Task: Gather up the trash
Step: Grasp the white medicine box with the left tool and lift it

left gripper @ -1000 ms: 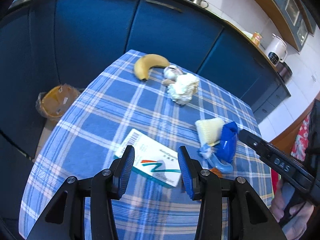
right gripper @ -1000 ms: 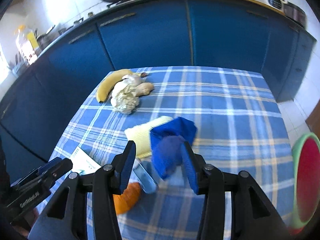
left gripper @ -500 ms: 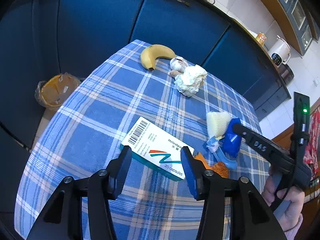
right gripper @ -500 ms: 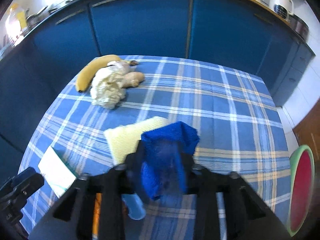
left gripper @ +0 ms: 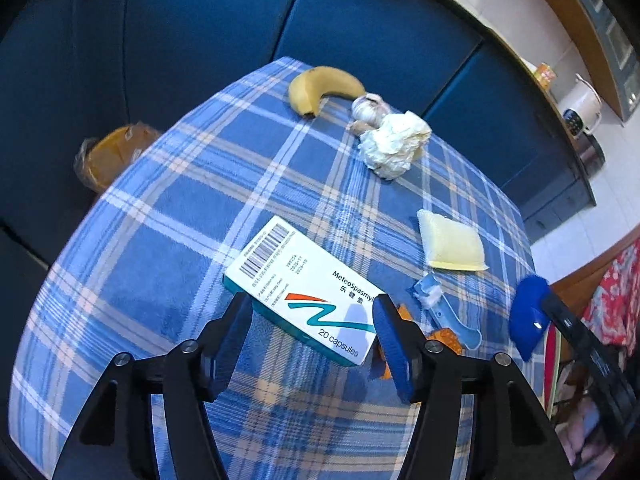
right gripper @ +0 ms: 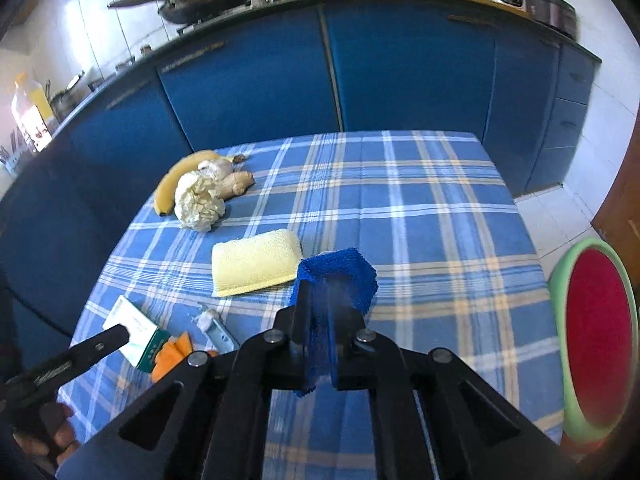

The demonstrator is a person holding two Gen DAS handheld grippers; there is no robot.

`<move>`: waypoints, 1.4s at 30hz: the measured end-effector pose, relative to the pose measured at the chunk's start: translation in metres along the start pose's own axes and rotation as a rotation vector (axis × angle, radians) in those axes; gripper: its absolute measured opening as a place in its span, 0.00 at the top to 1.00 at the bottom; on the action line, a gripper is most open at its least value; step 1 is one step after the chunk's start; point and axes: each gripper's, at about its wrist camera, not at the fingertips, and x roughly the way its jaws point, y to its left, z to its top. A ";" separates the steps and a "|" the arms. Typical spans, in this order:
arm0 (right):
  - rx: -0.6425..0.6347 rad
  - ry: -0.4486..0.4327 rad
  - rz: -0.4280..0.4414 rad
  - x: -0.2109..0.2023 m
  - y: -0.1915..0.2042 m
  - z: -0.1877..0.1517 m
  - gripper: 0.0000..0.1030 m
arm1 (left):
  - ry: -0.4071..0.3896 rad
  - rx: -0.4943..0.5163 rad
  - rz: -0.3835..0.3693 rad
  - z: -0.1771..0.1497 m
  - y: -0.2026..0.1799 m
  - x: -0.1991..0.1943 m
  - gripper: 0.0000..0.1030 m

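A white and teal medicine box (left gripper: pixel 304 288) lies on the blue checked tablecloth (left gripper: pixel 160 220). My left gripper (left gripper: pixel 310 312) hangs just over its near end. The jaws are opening, the box lies between them, and the pads do not press on it. My right gripper (right gripper: pixel 324 296) is shut on a blue knitted cloth (right gripper: pixel 340 276) and holds it clear of the table. That cloth (left gripper: pixel 528 320) also shows at the right edge of the left wrist view. A crumpled white paper (left gripper: pixel 394 144), an orange peel (left gripper: pixel 444 336) and a blue plastic piece (left gripper: pixel 444 312) lie on the table.
A banana (left gripper: pixel 324 88), garlic (left gripper: pixel 370 106) and ginger (right gripper: pixel 238 182) lie at the far corner. A yellow sponge (left gripper: pixel 448 244) sits mid-table. A bin with an orange liner (left gripper: pixel 112 156) stands on the floor at the left, a red stool (right gripper: pixel 596 344) at the right. Blue cabinets (right gripper: pixel 400 80) stand behind.
My right gripper closed on the blue cloth and carried it away from the sponge, toward the table's right side. My left jaws spread wider over the box.
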 end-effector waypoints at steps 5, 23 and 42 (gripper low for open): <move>0.016 -0.046 0.012 -0.027 -0.008 -0.007 0.92 | 0.007 -0.007 0.028 0.006 -0.004 0.011 0.38; 0.097 -0.122 -0.008 -0.076 -0.050 -0.028 0.92 | 0.027 0.146 0.094 0.017 -0.052 0.037 0.34; 0.198 -0.206 -0.071 -0.119 -0.106 -0.039 0.92 | -0.040 0.293 0.075 0.008 -0.080 0.035 0.41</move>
